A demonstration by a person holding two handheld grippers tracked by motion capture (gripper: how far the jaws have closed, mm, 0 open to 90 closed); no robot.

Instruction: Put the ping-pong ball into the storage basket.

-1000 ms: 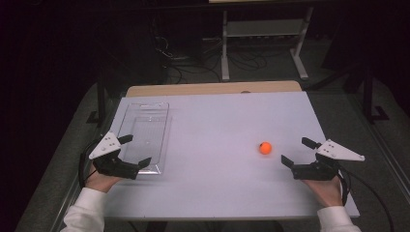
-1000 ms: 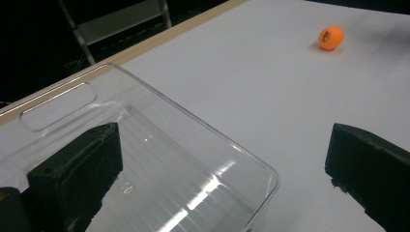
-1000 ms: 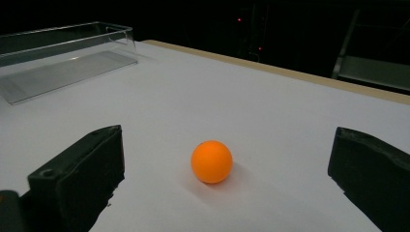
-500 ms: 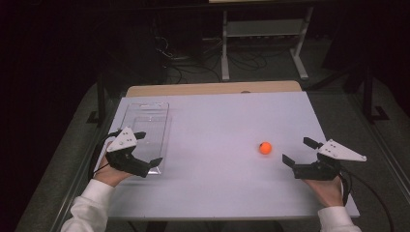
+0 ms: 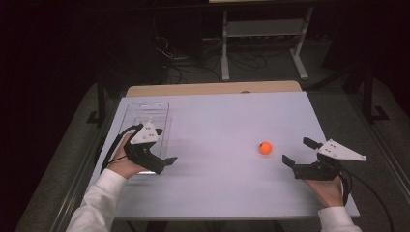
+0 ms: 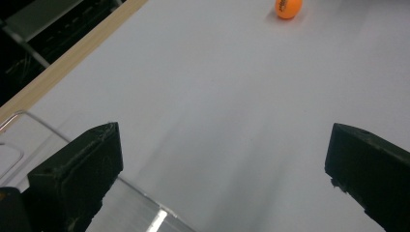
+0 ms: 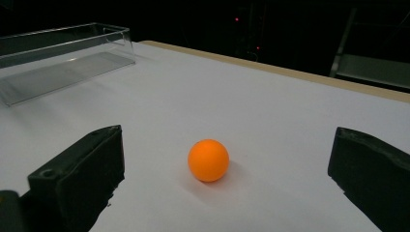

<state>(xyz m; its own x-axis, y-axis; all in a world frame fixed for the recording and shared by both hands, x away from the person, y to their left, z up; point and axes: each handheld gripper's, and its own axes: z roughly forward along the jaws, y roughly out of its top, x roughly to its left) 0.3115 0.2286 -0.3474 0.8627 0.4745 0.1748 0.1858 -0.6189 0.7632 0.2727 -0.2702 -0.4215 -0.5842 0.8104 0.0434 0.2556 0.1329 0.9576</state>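
Note:
A small orange ball (image 5: 265, 148) lies on the white table (image 5: 217, 116), right of centre. My right gripper (image 5: 295, 150) rests just right of it, open, its jaws pointing at the ball (image 7: 208, 160), which sits a short way ahead between them. My left gripper (image 5: 164, 145) hovers over the near end of a clear plastic tray (image 5: 145, 113) at the table's left, open and holding nothing. In the left gripper view the ball (image 6: 288, 7) is far off at the top, and the tray's edge (image 6: 145, 220) runs under the left jaw.
A wooden strip (image 5: 212, 89) borders the table's far edge. Beyond it, in the dark, stand a metal shelf frame (image 5: 263, 29) and cables on the floor. The tray (image 7: 63, 53) is long, shallow and holds nothing.
My left gripper has moved forward and to the right over the tray's near end, turning toward the ball. The right gripper and the ball have stayed put.

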